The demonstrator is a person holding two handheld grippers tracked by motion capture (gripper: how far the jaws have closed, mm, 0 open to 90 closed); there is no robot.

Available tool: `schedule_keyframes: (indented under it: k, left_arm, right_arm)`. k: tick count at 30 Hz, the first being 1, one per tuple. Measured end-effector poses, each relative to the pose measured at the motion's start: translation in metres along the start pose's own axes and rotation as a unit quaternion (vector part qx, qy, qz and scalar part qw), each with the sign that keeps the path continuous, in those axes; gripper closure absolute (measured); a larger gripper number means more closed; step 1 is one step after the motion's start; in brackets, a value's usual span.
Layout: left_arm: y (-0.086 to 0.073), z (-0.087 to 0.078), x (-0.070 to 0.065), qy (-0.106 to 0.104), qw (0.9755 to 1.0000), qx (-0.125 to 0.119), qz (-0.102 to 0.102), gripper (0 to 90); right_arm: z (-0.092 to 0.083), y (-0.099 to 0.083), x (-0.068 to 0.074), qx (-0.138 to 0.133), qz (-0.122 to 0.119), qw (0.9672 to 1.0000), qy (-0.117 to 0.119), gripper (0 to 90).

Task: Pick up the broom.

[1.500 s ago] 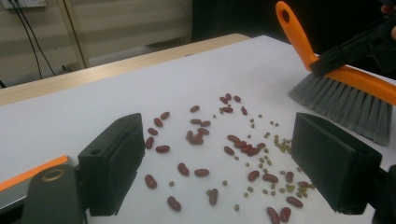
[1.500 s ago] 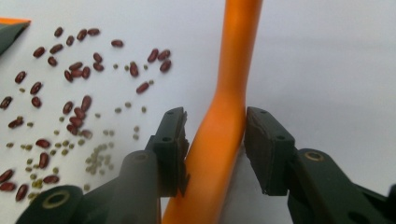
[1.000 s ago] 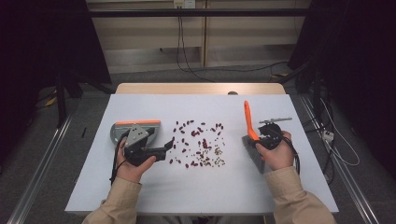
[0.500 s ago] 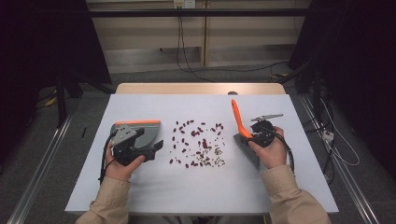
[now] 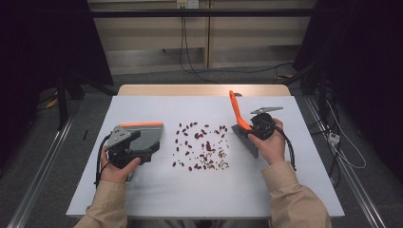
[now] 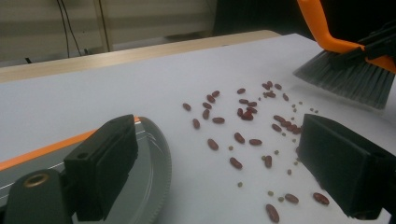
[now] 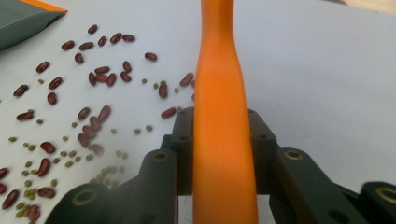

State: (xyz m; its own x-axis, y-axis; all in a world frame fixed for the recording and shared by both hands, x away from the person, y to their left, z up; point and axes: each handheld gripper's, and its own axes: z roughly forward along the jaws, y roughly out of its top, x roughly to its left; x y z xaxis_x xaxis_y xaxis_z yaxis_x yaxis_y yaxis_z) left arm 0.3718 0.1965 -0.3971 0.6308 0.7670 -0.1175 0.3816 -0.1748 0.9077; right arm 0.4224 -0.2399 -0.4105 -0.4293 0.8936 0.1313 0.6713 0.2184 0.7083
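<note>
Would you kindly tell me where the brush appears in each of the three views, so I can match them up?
High view: the brush is right of centre, in the right gripper.
Left gripper view: its grey bristles and orange handle sit at the top right.
Right gripper view: its orange handle runs up the middle, clamped between the jaws.
Shared landmark: the scattered beans.

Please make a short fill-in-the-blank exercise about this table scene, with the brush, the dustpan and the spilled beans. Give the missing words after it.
1. The right tongs are shut on the brush's ____ handle.
2. The beans lie scattered on the table, between the brush and the ____.
3. The dustpan lies at the ____ hand's side of the table.

Missing words: orange; dustpan; left
</note>
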Motion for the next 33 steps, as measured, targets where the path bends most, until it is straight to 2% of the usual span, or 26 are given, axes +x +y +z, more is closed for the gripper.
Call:
schedule_keyframes:
  k: [6,9,13,17,21,23,25,33]
  left_arm:
    - [0.000,0.002,0.001,0.001,1.0000,0.004,0.000,11.8]
    - [0.000,0.002,0.003,0.001,1.0000,0.004,-0.001,11.8]
    - [-0.001,0.002,0.006,-0.002,1.0000,0.004,-0.005,10.5]
    - [-0.002,0.001,0.009,-0.007,0.9999,0.006,-0.005,8.9]
    - [-0.004,0.000,0.012,-0.016,0.9998,0.004,-0.013,5.7]
    - [-0.005,-0.001,0.013,-0.017,0.9998,0.000,-0.013,5.4]
    - [-0.005,-0.002,0.014,-0.022,0.9996,-0.003,-0.016,5.0]
    - [-0.010,-0.007,0.016,-0.028,0.9994,-0.010,-0.016,4.6]
  right_arm:
    - [0.005,0.007,-0.010,-0.016,0.015,0.9998,-0.002,70.4]
    - [0.004,0.011,-0.013,-0.024,0.016,0.9995,-0.013,70.5]
    - [0.006,0.013,-0.013,-0.031,0.021,0.9993,-0.007,70.5]
    - [0.011,0.013,-0.012,-0.025,0.017,0.9995,-0.006,70.5]
    - [0.013,0.015,-0.011,-0.027,0.011,0.9996,-0.006,70.5]
    - [0.012,0.017,-0.011,-0.027,0.012,0.9995,-0.007,70.5]
    - [0.011,0.019,-0.010,-0.032,0.003,0.9994,-0.011,70.5]
    - [0.015,0.027,-0.008,-0.032,-0.008,0.9994,-0.006,70.5]
